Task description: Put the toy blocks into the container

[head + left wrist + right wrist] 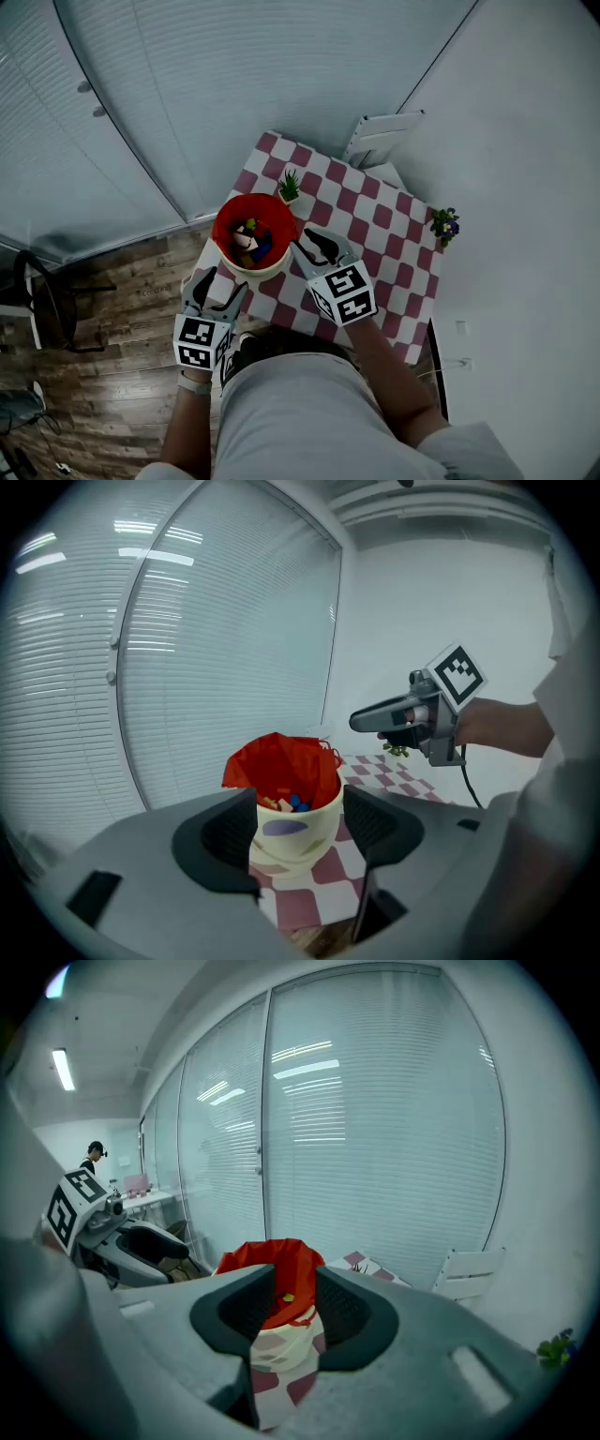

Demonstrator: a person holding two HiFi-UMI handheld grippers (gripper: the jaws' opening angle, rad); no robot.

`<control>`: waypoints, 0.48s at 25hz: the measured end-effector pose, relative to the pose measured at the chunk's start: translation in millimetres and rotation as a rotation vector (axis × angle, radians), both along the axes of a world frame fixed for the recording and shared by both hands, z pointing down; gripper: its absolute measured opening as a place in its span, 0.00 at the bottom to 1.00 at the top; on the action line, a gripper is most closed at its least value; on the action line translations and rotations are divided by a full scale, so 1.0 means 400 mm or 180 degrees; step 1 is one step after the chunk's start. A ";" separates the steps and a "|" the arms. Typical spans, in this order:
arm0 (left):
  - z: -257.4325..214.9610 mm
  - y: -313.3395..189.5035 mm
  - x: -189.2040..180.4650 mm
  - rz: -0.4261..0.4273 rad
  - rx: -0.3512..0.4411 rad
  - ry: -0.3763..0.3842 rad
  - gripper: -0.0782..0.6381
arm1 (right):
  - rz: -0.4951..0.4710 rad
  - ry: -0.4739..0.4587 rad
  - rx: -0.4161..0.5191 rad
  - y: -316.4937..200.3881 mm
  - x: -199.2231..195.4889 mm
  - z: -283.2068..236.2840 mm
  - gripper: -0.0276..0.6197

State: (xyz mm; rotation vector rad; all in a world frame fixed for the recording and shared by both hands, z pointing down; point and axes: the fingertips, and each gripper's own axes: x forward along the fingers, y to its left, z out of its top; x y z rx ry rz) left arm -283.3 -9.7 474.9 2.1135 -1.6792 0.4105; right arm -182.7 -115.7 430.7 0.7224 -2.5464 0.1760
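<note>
The bucket (251, 234) stood upright, mouth up, blocks (251, 242) inside, at the checked table's (375, 234) corner by the blinds (234, 75); left gripper (225, 281) and right gripper (306, 242) gaped empty.

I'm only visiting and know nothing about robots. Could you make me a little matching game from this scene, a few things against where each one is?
Things:
1. toy blocks
2. small green plant
3. purple-flowered plant
4. left gripper

Places:
A. at the edge of the checked cloth, by the white wall
B. held at the near corner of the cloth, jaws apart and empty
C. inside the red-lined container
D. on the cloth, right beside the container

Pairs: 1-C, 2-D, 3-A, 4-B.
</note>
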 end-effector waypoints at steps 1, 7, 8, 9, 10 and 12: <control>-0.008 -0.013 0.011 0.0023 0.0025 -0.0001 0.51 | 0.0025 -0.0069 -0.0004 -0.002 0.017 -0.011 0.25; -0.065 -0.082 0.074 0.0151 0.0192 0.0018 0.51 | 0.0209 -0.0395 0.0024 -0.014 0.122 -0.072 0.25; -0.074 -0.093 0.084 0.0170 0.0223 0.0024 0.51 | 0.0240 -0.0436 0.0038 -0.016 0.139 -0.080 0.25; -0.083 -0.103 0.093 0.0185 0.0257 0.0039 0.51 | 0.0270 -0.0474 0.0053 -0.017 0.155 -0.088 0.25; -0.093 -0.113 0.103 0.0195 0.0297 0.0065 0.51 | 0.0295 -0.0508 0.0065 -0.017 0.171 -0.095 0.25; -0.115 -0.131 0.123 0.0214 0.0388 0.0139 0.51 | 0.0340 -0.0561 0.0083 -0.015 0.202 -0.106 0.25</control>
